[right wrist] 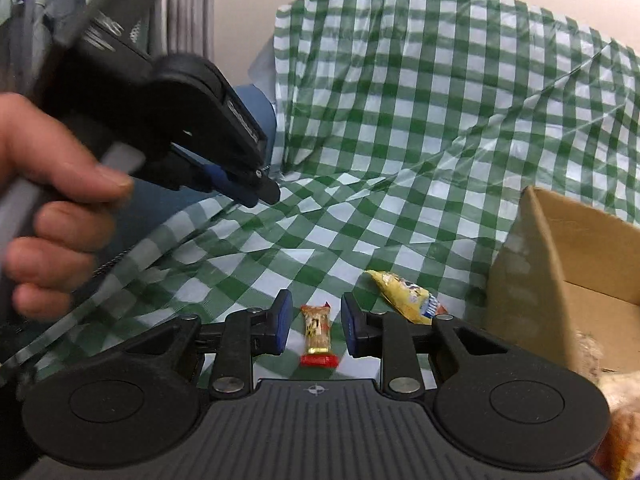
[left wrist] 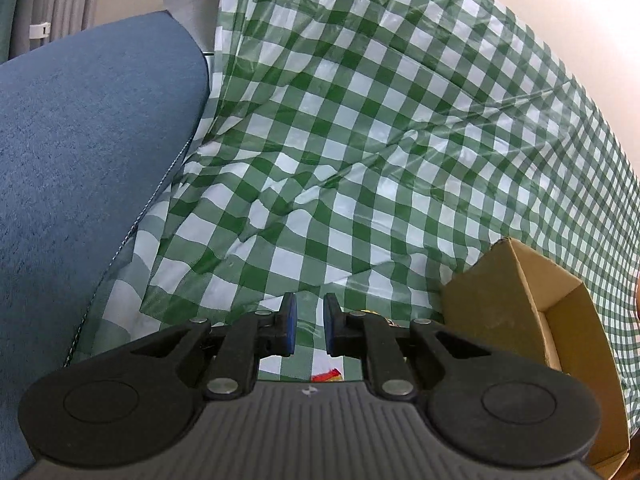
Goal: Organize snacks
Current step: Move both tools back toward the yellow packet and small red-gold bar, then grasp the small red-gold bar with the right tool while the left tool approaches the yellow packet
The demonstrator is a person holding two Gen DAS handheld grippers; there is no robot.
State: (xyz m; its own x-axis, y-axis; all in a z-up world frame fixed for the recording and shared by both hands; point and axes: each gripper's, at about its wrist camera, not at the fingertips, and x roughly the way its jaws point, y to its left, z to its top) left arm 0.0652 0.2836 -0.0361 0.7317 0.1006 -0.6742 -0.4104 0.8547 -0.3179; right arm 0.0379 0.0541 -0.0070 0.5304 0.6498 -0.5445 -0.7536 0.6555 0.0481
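Right gripper [right wrist: 313, 330] is hanging open, jaws flanking the gold snack bar [right wrist: 318, 336] without contact. Left gripper [left wrist: 308, 330] is sitting closed, empty. Cardboard box [right wrist: 560, 276] is standing right of the bar; open checked cloth [right wrist: 400, 160] beyond.

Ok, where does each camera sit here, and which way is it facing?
Left wrist: rides on the left claw, looking forward and down across the green checked cloth, with a blue cushion to its left. Only its own claw shows.
Right wrist: rides on the right claw, looking down at a gold candy bar lying between its fingers. The person's hand shows at left, holding the left claw.
Shared: the cloth and the cardboard box at right.
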